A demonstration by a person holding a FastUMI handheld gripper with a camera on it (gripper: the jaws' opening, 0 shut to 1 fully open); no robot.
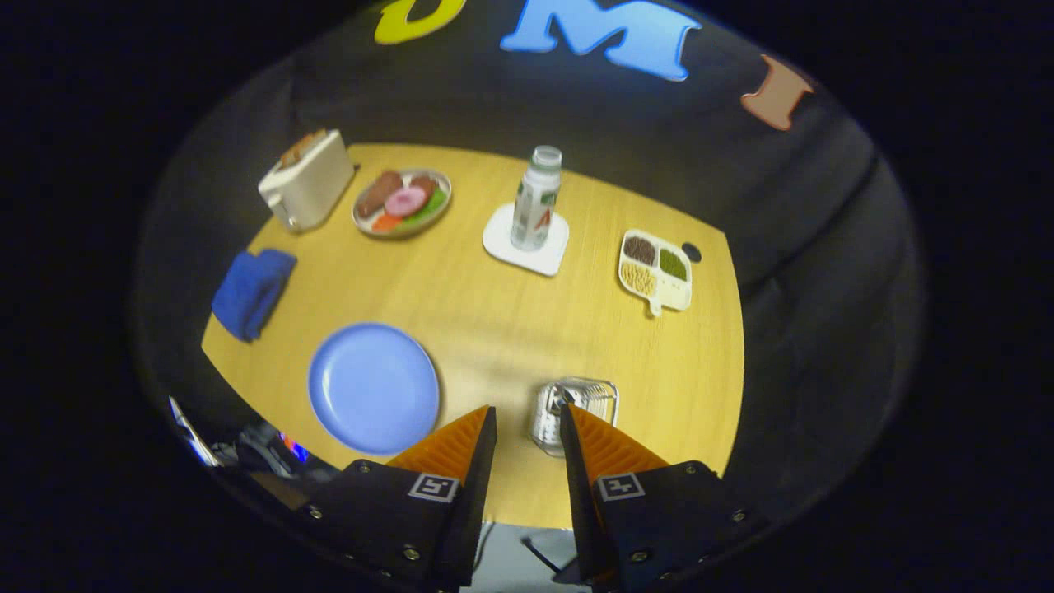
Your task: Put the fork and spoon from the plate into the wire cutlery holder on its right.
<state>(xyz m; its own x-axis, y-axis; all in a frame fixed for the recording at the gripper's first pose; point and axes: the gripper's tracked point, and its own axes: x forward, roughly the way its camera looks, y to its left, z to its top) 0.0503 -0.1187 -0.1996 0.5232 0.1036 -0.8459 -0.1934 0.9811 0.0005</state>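
Gripper view: ribbed orange claw (529,428) parted, empty.

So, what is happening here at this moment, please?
A hand-held tool hovers above a wooden table, its two orange fingers apart and holding nothing. Just ahead of them stands the wire cutlery holder, with something shiny inside that I cannot identify clearly. Beside it, the blue plate lies bare, with no fork or spoon on it. Judging by this, the cutlery seems to be already put away.
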